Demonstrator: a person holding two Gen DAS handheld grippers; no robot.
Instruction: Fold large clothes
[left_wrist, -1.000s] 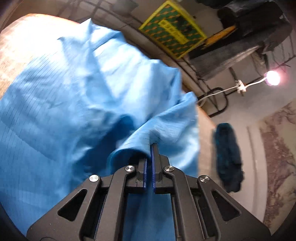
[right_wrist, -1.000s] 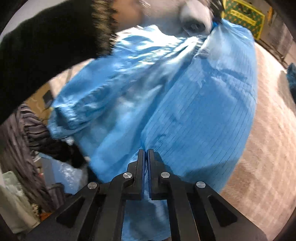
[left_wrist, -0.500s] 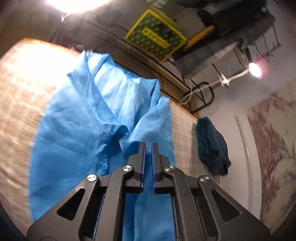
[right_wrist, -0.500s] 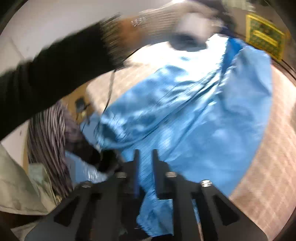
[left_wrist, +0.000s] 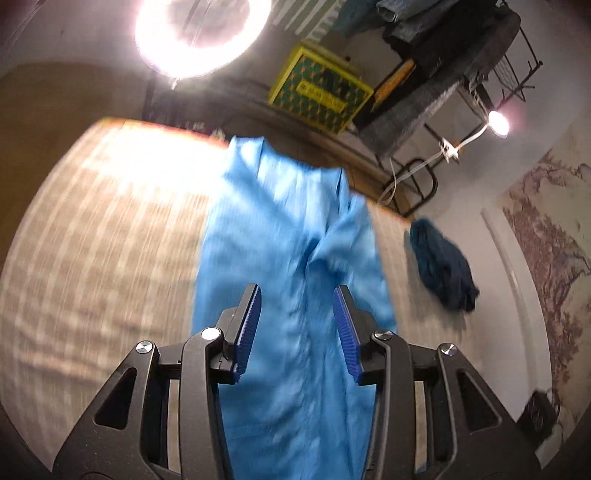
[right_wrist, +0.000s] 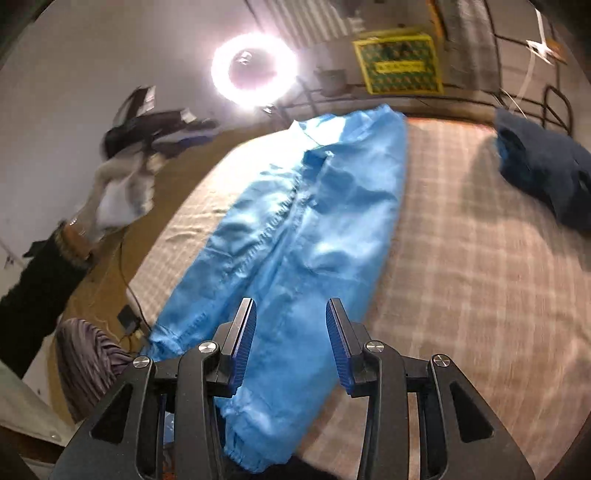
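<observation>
Blue garment spread lengthwise on checked bed. Left tongs and right tongs just opened, gripping nothing. Yellow-green box, label unreadable.

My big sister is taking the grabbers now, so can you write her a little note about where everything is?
Left gripper: jaws have just been opening, nothing between the pads, held above the cloth.
Right gripper: the same, just opened and empty.
Blue garment: lies lengthwise on the checked bed cover, folded into a long narrow strip, cuffed end nearest you.
Dark blue garment: a heap off to the side, untouched.
Done: sides folded in.
Left: probably fold the strip end to end, then the dark one.
</observation>
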